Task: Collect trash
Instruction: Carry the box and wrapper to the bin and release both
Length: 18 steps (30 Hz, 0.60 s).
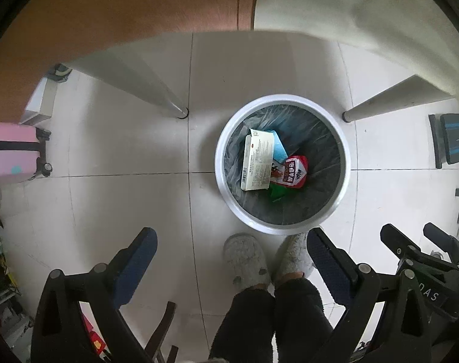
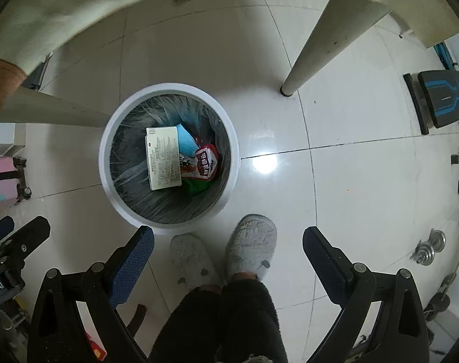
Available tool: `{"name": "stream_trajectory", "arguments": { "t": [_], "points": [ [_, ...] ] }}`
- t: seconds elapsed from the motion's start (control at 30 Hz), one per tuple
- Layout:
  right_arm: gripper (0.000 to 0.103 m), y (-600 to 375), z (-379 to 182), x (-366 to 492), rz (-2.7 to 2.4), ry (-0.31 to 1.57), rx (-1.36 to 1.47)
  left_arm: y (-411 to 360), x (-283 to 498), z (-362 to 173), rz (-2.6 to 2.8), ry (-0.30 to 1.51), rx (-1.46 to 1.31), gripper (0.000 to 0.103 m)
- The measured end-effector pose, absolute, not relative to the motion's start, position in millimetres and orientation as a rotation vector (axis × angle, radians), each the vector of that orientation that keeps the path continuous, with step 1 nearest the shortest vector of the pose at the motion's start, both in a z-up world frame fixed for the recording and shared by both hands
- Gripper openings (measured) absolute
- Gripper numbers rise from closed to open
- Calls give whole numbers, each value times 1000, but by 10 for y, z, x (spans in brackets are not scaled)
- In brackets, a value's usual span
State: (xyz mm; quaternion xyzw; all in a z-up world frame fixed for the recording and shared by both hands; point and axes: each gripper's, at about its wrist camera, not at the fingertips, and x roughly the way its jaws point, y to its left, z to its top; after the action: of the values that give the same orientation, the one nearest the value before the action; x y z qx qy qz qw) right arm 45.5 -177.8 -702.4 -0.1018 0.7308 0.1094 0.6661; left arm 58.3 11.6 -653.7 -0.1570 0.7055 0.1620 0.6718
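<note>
- One round white trash bin [image 1: 282, 166] stands upright on the tiled floor [image 1: 123, 196], lined with a dark bag, its mouth open toward both cameras.
- Four pieces of trash lie in it, all touching in one heap: one white box [image 1: 258, 163], one light blue packet [image 1: 280, 148], one red snack wrapper [image 1: 294, 171], one green scrap [image 1: 277, 193].
- The white box is the longest piece; its long axis runs from the far rim toward the near rim, printed side up, tilted slightly against the bag's left wall.
- The blue packet lies just beyond the red wrapper, partly under the box's right edge; the green scrap pokes out beneath the wrapper (only a corner shows).
- Two grippers, both pointing down at the floor. The left gripper [image 1: 232, 257] has its jaws spread wide with nothing between them; its right finger overlaps the bin's near rim in view.
- The right gripper [image 2: 228, 254] has its jaws spread equally wide, also empty, and hangs to the right of the bin's centre.
- Two grey fuzzy slippers [image 2: 250, 246] of the person stand on the floor just beside the bin's near rim, below dark fleecy trouser legs [image 2: 223, 320].
- Two pale legs of the surface [image 1: 289, 3] reach the floor, one left of the bin and one right.
- One pink suitcase [image 1: 10, 151] stands well apart at the left edge.
</note>
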Motion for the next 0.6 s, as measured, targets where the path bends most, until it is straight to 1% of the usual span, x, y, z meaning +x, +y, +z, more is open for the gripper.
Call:
{"name": "stream_trajectory", "arguments": {
  "t": [0.13, 0.27, 0.43, 0.6],
  "points": [
    [100, -1794, -6770, 414, 263, 1642, -239, 102, 535, -6341, 371, 1579, -363, 101],
    [100, -1817, -6393, 356, 283, 1623, -252, 49, 462, -5996, 366, 1567, -380, 101],
    [100, -1867, -5796, 277, 291, 1595, -270, -62, 341, -5369, 342, 1552, -385, 101],
    [100, -1978, -5016, 183, 286, 1586, -228, -136, 241, -4670, 325, 1511, -393, 101]
  ]
}}
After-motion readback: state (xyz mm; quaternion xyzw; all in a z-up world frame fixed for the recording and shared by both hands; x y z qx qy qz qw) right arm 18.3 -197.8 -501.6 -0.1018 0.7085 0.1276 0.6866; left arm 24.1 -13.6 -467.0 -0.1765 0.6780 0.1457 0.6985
